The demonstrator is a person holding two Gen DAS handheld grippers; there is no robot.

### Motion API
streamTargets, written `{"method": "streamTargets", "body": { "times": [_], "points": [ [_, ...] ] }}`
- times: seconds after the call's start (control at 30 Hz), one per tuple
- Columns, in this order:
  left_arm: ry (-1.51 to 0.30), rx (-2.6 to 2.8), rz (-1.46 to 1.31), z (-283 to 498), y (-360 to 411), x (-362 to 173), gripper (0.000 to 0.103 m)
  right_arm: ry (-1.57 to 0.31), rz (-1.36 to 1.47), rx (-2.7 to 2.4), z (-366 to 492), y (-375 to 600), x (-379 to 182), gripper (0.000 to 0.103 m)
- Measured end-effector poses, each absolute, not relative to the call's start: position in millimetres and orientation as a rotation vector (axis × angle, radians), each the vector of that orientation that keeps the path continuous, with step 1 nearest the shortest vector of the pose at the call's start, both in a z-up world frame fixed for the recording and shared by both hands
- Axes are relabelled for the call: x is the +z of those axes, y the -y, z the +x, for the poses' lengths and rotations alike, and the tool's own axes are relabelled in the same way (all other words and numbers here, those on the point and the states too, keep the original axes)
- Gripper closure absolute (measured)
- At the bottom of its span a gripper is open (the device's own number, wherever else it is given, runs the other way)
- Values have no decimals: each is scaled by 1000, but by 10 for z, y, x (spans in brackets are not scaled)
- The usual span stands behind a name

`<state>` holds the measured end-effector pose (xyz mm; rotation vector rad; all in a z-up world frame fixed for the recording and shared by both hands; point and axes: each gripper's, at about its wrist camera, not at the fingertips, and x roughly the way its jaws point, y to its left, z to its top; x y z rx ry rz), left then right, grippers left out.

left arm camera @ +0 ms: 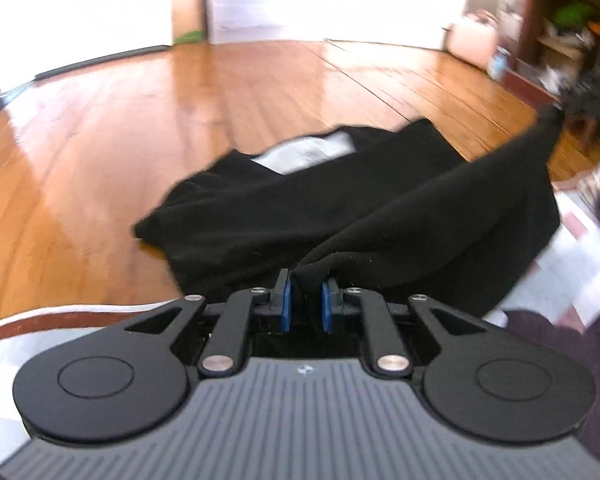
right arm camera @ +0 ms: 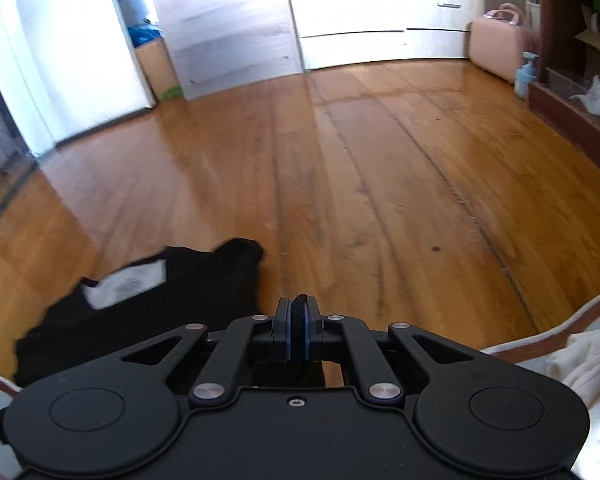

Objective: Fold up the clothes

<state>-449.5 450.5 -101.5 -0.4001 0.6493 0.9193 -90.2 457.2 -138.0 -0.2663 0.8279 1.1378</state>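
Black shirt (left arm camera: 340,200) lies crumpled on the wood floor (left arm camera: 100,160), near edge beside the rug (left arm camera: 60,320); left gripper (left arm camera: 307,296) pinches a fold of it; right gripper (right arm camera: 299,320) is clamped on another bit, pulled taut.

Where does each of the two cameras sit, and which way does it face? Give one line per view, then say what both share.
Left wrist: rides on the left gripper, facing forward and down at the black garment; fabric sits between its blue pads.
Right wrist: rides on the right gripper, facing the wooden floor; its jaws pinch a black fold.
Shared: the garment with its white label, the floor, the pink case.
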Motion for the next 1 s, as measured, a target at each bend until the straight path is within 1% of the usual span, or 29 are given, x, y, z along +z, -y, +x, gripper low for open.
{"method": "streamTargets", "body": {
  "times": [0.1, 0.2, 0.27, 0.3, 0.33, 0.37, 0.4, 0.43, 0.53, 0.6, 0.7, 0.8, 0.87, 0.9, 0.97, 1.0],
  "points": [
    [-612, 1012, -340, -4547, -4663, -830, 90, -842, -259, 1204, -962, -4633, -1323, 96],
    [-572, 1069, -333, -4598, -4987, -608, 92, -817, -223, 1248, -973, -4855, -1137, 96],
    [-486, 1111, -368, -4657, -5227, -486, 92, -789, -206, 1260, -967, -5129, -1022, 96],
    [-450, 1135, -380, -4663, -5355, -466, 87, -783, -208, 1257, -960, -5298, -1005, 95],
    [-453, 1163, -386, -4626, -5490, -509, 76, -777, -210, 1255, -953, -5466, -988, 94],
    [-478, 1209, -396, -4583, -5640, -608, 62, -784, -215, 1250, -951, -5644, -1009, 91],
    [-498, 1275, -411, -4566, -5779, -745, 36, -796, -238, 1228, -955, -5823, -1069, 90],
    [-505, 1326, -433, -4584, -5876, -884, 30, -788, -278, 1181, -960, -5983, -1139, 86],
    [-510, 1308, -639, -4799, -6030, -1304, 30, -755, -349, 1081, -978, -6217, -1366, 78],
    [-506, 1227, -746, -4930, -6020, -1449, 30, -808, -342, 1099, -950, -6165, -1530, 74],
    [-566, 1141, -782, -4906, -5945, -1483, 30, -883, -386, 1144, -925, -5965, -1785, 74],
    [-585, 991, -853, -4791, -5834, -1450, 30, -959, -412, 1219, -894, -5673, -1984, 74],
    [-617, 923, -880, -4691, -5750, -1464, 29, -1008, -403, 1251, -860, -5503, -2066, 74],
    [-637, 895, -890, -4636, -5707, -1478, 27, -1029, -394, 1259, -841, -5443, -2094, 73],
    [-714, 871, -855, -4532, -5610, -1493, 26, -1066, -383, 1266, -808, -5343, -2142, 65],
    [-756, 866, -814, -4479, -5545, -1484, 26, -1078, -384, 1260, -799, -5315, -2156, 60]
  ]
}}
